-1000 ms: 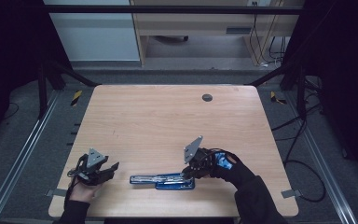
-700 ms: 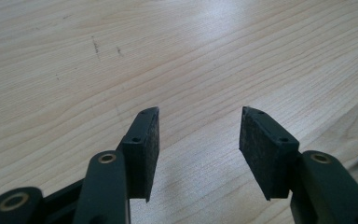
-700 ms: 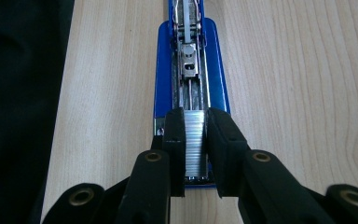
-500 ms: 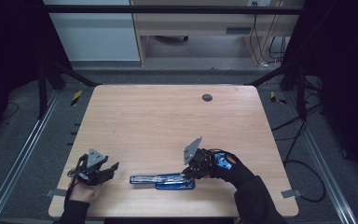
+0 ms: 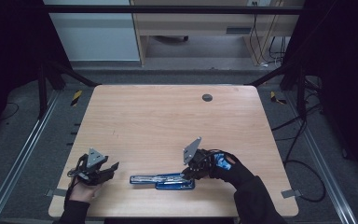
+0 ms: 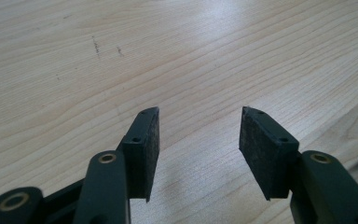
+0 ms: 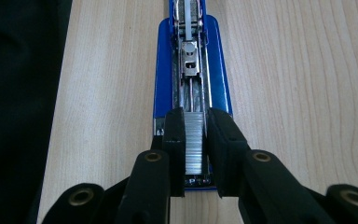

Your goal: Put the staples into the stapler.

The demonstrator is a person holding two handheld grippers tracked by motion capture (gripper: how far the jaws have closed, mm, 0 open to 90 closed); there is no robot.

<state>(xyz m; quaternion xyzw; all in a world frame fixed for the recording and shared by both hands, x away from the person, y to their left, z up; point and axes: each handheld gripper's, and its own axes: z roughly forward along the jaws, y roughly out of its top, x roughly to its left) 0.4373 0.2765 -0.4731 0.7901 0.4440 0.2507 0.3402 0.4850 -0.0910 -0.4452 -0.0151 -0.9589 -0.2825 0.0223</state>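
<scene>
The blue stapler [image 7: 192,70] lies opened out flat near the front edge of the desk [image 5: 168,121], its metal magazine channel facing up, and I am loading it. My right gripper [image 7: 196,154] has its jaws narrowed onto a strip of staples [image 7: 195,140], pinched from both sides and sitting in the near end of the channel, just short of the stapler's end wall. So the strip is brought to the magazine and lined up along it. As I judge it, what is left is to let go of the strip so it lies flat in the track, then fold the top arm back down and close the stapler. Whether the strip is fully seated at the bottom of the channel or only resting on the rails I cannot quite tell, since my own jaws cover its sides.

Farther along the channel I see the spring pusher [image 7: 189,58]; it may have to sit behind the strip before closing.

My left gripper [image 6: 198,140] hangs over bare wood with its jaws wide and nothing between them, well apart from the stapler at the desk's left front corner, free to steady the base. A small dark round plug [image 5: 207,97] sits far back on the desk, out of the way. Nothing else crowds the work.
</scene>
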